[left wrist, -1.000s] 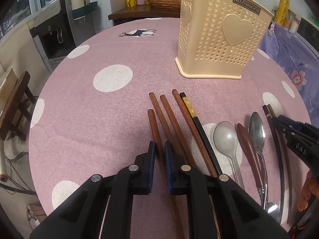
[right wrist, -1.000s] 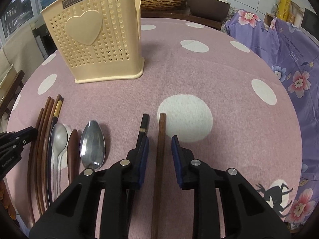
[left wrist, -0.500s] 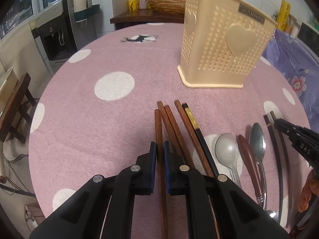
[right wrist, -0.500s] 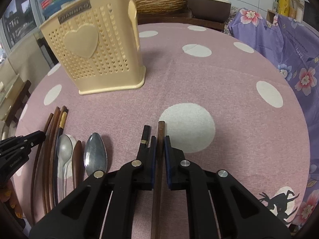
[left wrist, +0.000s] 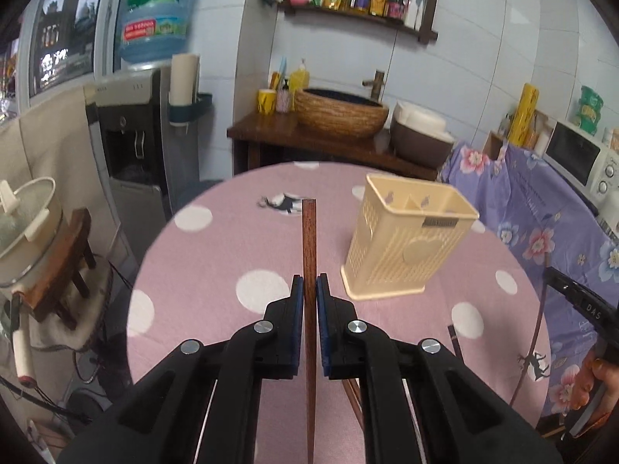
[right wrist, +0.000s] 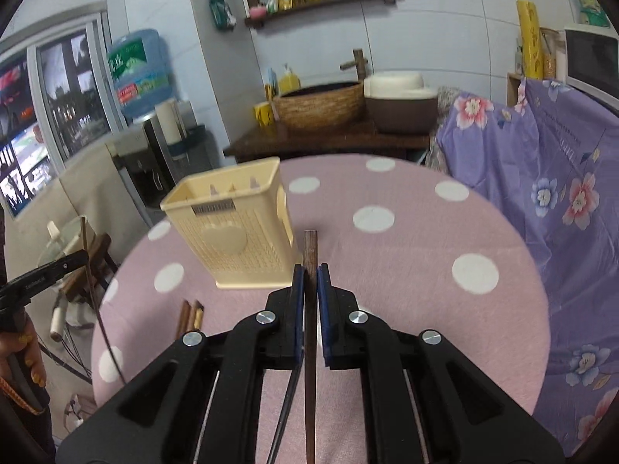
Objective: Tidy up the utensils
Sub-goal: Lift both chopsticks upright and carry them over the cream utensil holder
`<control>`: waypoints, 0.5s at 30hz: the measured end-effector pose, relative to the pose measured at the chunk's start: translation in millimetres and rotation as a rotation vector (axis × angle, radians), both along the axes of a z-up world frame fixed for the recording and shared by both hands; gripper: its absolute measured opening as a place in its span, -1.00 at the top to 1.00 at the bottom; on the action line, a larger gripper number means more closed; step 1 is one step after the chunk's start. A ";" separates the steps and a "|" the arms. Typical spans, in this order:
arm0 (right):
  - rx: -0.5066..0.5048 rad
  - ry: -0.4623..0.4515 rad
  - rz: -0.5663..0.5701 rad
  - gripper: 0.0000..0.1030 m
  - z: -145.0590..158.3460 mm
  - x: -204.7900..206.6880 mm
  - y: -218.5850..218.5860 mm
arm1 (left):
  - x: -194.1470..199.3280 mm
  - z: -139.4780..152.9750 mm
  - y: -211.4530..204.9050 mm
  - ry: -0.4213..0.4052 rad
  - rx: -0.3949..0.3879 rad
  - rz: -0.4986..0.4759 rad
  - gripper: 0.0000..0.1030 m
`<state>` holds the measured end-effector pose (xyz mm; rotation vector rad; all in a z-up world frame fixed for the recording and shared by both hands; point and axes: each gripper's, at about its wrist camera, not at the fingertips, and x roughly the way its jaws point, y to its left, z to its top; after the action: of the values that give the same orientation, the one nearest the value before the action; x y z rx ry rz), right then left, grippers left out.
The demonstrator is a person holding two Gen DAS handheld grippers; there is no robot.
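Observation:
My left gripper (left wrist: 308,284) is shut on a reddish-brown wooden chopstick (left wrist: 308,239), held up above the table with its end pointing forward. My right gripper (right wrist: 310,274) is shut on a darker brown chopstick (right wrist: 310,249), also lifted. The cream perforated utensil holder (left wrist: 408,239) with a heart on its side stands upright on the pink polka-dot table (left wrist: 216,255), ahead and right of the left gripper; in the right wrist view the holder (right wrist: 232,232) is ahead and left. Other chopsticks (right wrist: 191,313) lie on the table below. The spoons are hidden behind the grippers.
A purple floral cloth (right wrist: 561,193) covers furniture to the right of the table. Behind the table stand a dark wooden counter with a woven basin (left wrist: 340,110) and a water dispenser (left wrist: 131,131). A stool with a pot (left wrist: 27,224) is at the left.
Both grippers closed on a chopstick each and rose well above the table, tilting up so the room comes into view. The holder now looks smaller and lower.

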<state>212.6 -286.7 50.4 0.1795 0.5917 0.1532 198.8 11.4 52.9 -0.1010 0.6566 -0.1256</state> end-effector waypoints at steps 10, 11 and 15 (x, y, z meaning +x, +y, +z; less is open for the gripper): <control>-0.032 -0.042 0.007 0.85 24.7 -8.7 -0.6 | -2.2 9.6 9.2 -0.038 -0.009 0.008 0.84; -0.039 -0.044 0.008 0.85 28.0 -8.6 -0.5 | -3.3 13.4 10.6 -0.046 -0.007 0.008 0.84; -0.045 -0.061 0.005 0.85 41.3 -7.6 -1.0 | -1.3 31.8 9.9 -0.089 0.006 0.008 0.84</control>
<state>205.0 -287.7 91.6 0.1299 0.5345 0.1492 197.5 21.3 84.7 -0.0916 0.5674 -0.1193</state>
